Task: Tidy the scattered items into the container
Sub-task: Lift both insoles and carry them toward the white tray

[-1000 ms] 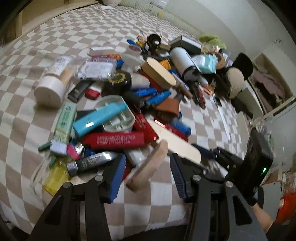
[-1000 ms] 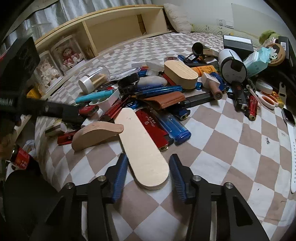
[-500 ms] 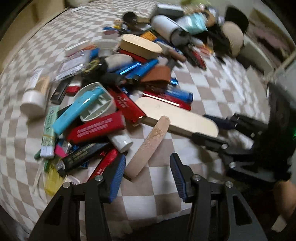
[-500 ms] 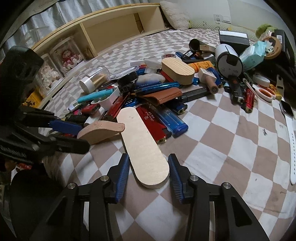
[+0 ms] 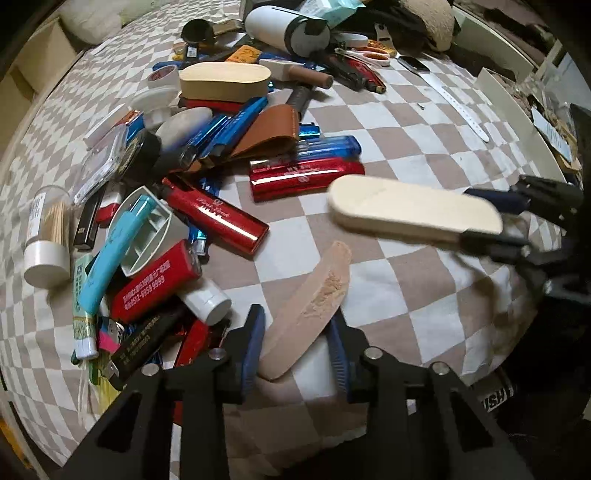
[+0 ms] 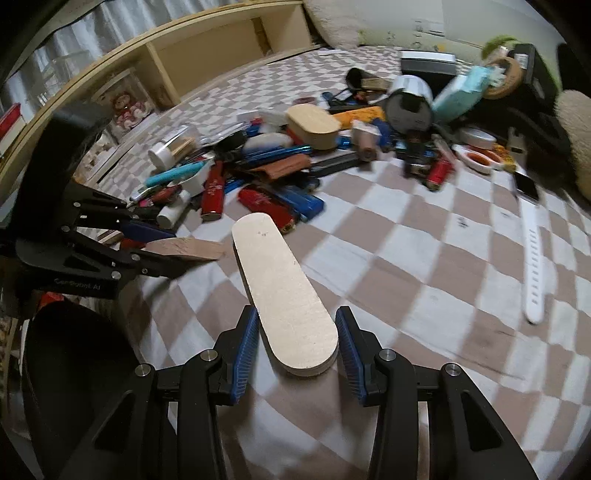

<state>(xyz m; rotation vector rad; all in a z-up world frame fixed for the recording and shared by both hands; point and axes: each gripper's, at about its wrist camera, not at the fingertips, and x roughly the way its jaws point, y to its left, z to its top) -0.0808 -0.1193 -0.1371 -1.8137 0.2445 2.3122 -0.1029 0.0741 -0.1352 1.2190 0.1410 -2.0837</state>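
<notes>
My right gripper [image 6: 297,341] is shut on the near end of a long pale wooden lid [image 6: 280,291] and holds it lifted above the checkered bed; it also shows in the left wrist view [image 5: 410,212]. My left gripper [image 5: 295,341] is shut on a tan curved wooden piece [image 5: 310,299], also in the right wrist view [image 6: 184,249]. An oval wooden box [image 5: 221,81] lies in the pile of lighters and tubes [image 5: 207,184].
A white watch strap [image 6: 533,258] lies on the right of the bed. Scissors [image 6: 476,158], a white cylinder [image 5: 284,29] and a plush toy [image 5: 424,18] sit at the far side. A wooden shelf [image 6: 221,48] runs behind the bed. The bed edge is close below both grippers.
The right gripper has closed on the pale lid and raised it off the bed. The left gripper has moved in and closed on the tan piece.
</notes>
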